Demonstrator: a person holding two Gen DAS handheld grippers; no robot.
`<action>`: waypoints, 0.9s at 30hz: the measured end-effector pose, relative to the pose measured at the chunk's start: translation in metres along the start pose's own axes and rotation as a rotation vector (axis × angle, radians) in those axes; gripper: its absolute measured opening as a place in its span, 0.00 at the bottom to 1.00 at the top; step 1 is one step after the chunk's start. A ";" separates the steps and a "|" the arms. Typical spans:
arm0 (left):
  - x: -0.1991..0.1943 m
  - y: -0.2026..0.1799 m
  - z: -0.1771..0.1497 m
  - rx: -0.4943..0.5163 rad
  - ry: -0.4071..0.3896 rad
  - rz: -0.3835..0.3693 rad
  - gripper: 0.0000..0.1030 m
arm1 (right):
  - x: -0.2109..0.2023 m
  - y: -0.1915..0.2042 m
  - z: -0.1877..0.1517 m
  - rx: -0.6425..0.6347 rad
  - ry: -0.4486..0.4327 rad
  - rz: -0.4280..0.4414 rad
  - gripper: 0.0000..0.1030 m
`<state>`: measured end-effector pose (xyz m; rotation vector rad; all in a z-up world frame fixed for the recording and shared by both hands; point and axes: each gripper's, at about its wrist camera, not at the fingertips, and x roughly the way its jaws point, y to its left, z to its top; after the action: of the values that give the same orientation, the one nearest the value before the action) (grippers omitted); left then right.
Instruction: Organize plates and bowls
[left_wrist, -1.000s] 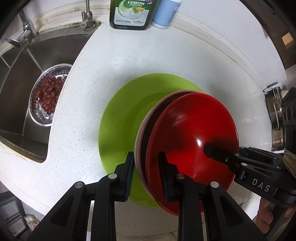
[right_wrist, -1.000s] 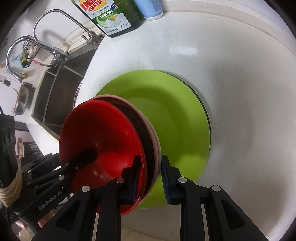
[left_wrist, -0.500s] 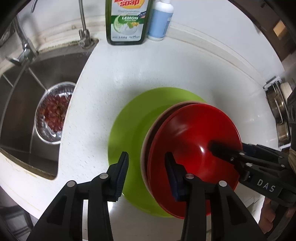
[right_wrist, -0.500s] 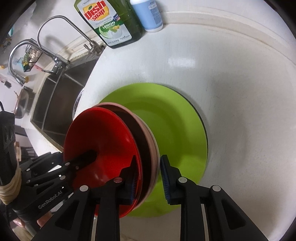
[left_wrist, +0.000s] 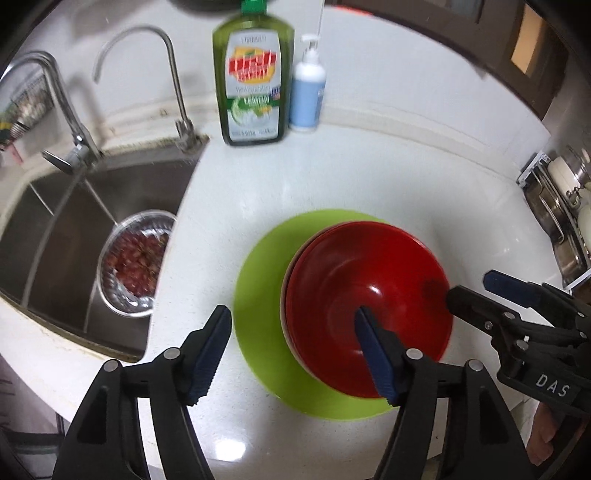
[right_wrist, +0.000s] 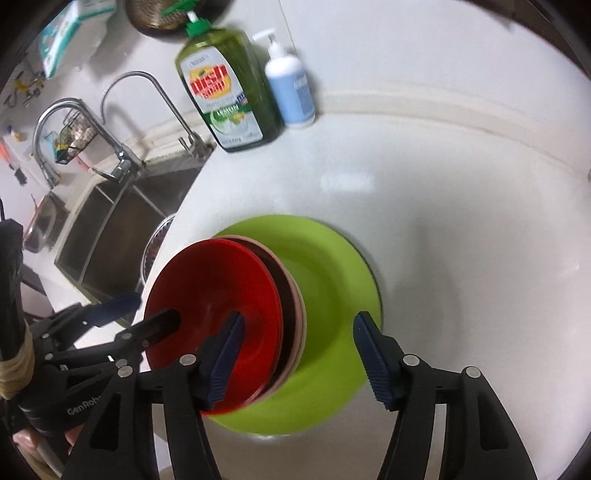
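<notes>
We note left gripper (left_wrist: 295, 345) spread wide, gripping nothing; right gripper (right_wrist: 299, 349) likewise wide, empty. Red bowl (left_wrist: 365, 295) nested on pink bowl (right_wrist: 300, 317), stack resting on green plate (left_wrist: 258, 314), between the two tools, just ahead of fingertips. Sink (left_wrist: 55, 229) beyond left tool, colander of grapes (left_wrist: 133, 262) inside; dish soap bottle (left_wrist: 255, 81) far ahead.

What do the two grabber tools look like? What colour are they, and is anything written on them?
Both are black plastic with two long fingers tipped with ribbed dark-blue pads and dotted with small silver screws. The left tool shows "GenRobo..." in white on its body and beige cord wound round its handle. The right tool shows white letters "DAS".
</notes>
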<state>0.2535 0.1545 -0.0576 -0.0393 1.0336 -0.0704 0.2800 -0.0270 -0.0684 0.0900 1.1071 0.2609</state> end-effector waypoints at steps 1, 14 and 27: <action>-0.006 -0.002 -0.004 -0.001 -0.024 0.010 0.71 | -0.005 0.000 -0.004 -0.008 -0.018 -0.002 0.63; -0.085 -0.031 -0.084 0.047 -0.289 0.120 0.89 | -0.082 -0.006 -0.085 -0.014 -0.299 -0.078 0.77; -0.171 -0.058 -0.170 0.068 -0.485 0.161 0.98 | -0.159 0.002 -0.187 -0.003 -0.466 -0.144 0.83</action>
<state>0.0182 0.1101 0.0059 0.0856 0.5463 0.0496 0.0462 -0.0755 -0.0131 0.0640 0.6457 0.1034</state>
